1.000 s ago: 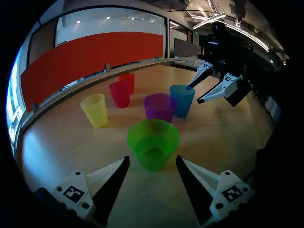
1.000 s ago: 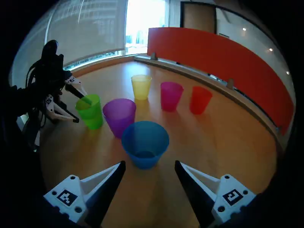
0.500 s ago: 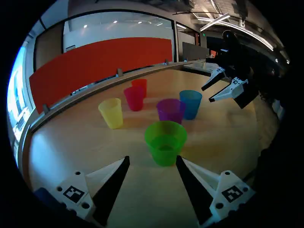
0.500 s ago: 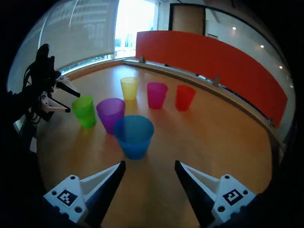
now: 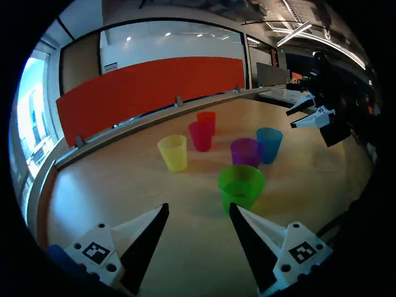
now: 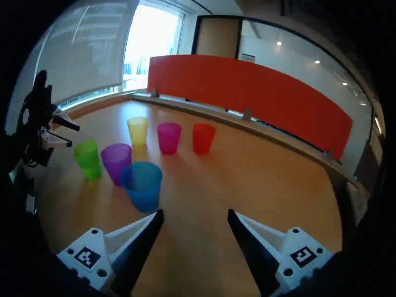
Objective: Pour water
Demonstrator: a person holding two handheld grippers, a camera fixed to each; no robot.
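Where the left gripper [image 5: 198, 205] stands: fingers spread wide, gripping nothing, lifted back from the cups compared with a second ago.
Green cup [image 5: 241, 185]: upright on the table [image 5: 123, 188], now just ahead of the left gripper's right-hand fingertip; a second ago it sat large between the two fingers.
Purple cup [image 5: 246, 151]: upright just behind the green one, smaller in the left gripper view than before.
Blue cup [image 5: 269, 144]: upright beside the purple cup; in the right gripper view it sits just ahead of the left-hand finger, where earlier it was centred between both.
Right gripper [image 6: 195, 212]: fingers apart, nothing between them, also drawn back; from the left gripper view it hangs farther from the blue cup than before.
Yellow cup [image 5: 173, 152], pink cup [image 5: 201, 135], red cup [image 5: 207, 120]: upright in a row farther back, places unchanged.
Water: I cannot tell whether any cup holds some.
Orange panel [image 5: 148, 86]: along the table's far edge.
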